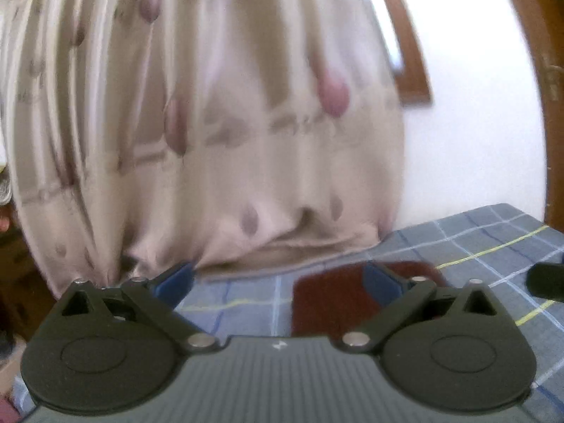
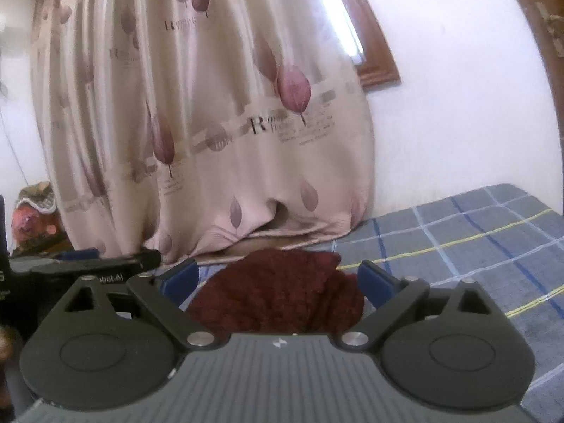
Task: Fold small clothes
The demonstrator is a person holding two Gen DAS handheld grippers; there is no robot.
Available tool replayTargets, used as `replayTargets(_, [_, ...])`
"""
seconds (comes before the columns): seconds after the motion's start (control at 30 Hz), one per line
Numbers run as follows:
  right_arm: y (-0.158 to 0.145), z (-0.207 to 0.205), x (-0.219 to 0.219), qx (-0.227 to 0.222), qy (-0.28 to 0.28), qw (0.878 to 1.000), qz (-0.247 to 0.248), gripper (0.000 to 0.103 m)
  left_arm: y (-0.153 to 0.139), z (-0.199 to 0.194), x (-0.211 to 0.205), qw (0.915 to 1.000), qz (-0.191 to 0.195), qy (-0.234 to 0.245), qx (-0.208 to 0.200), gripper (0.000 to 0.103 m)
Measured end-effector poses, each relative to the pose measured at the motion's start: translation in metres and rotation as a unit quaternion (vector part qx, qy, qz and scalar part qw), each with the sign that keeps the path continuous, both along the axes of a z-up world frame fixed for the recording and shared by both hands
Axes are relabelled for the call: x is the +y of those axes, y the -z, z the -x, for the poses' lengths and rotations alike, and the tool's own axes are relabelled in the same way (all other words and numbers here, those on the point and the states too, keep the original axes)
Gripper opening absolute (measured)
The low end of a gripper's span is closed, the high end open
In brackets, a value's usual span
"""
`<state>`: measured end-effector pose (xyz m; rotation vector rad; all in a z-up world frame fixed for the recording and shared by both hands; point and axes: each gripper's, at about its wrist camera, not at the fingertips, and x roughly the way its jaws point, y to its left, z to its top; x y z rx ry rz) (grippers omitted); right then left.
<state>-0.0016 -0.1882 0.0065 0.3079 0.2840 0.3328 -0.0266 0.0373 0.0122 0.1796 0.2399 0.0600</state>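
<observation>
Left tool [image 1: 278,282] is hovering wide open, gripping nothing, over the checked bedsheet [image 1: 486,243]; a blurred, probably maroon garment [image 1: 335,299] is lying ahead. Right tool [image 2: 278,280] is gaping, empty, with the garment [image 2: 278,289] sitting between its fingers.

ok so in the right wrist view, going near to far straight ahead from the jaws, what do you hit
right gripper, jaws open → dark red garment lying on the checked bedsheet → hem of the leaf-print curtain resting on the bed → window frame on the white wall
</observation>
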Motion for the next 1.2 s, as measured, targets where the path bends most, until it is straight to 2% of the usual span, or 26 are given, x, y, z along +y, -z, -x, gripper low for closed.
replayTargets(0.1, [-0.007, 0.008, -0.001, -0.005, -0.004, 1.000, -0.003, 0.097, -0.009, 0.001, 0.006, 0.9963, 0.050, 0.053, 0.046, 0.103])
replayTargets(0.17, [-0.010, 0.016, -0.002, -0.011, -0.001, 1.000, -0.006, 0.098, -0.013, 0.002, 0.008, 0.9935, 0.066, 0.065, 0.066, 0.103])
replayTargets(0.3, [-0.016, 0.026, -0.001, -0.017, 0.002, 1.000, -0.001, 0.099, -0.014, 0.009, -0.001, 0.9962, 0.043, 0.057, 0.051, 0.103])
replayTargets(0.4, [-0.018, 0.031, 0.000, -0.021, 0.004, 1.000, 0.005, 0.100, -0.015, 0.013, -0.005, 0.9955, 0.043, 0.066, 0.053, 0.103])
replayTargets(0.7, [-0.022, 0.035, 0.007, -0.024, 0.030, 0.998, 0.040, 0.102, -0.011, 0.005, 0.009, 0.9890, 0.106, 0.030, 0.099, 0.103])
replayTargets(0.9, [-0.021, 0.033, 0.014, -0.015, 0.028, 0.998, 0.051, 0.102, -0.003, 0.002, 0.012, 0.9907, 0.092, 0.008, 0.100, 0.103])
replayTargets(1.2, [-0.014, 0.026, 0.021, 0.014, 0.033, 0.997, 0.062, 0.103, 0.005, -0.004, 0.014, 0.9895, 0.091, 0.009, 0.112, 0.103])
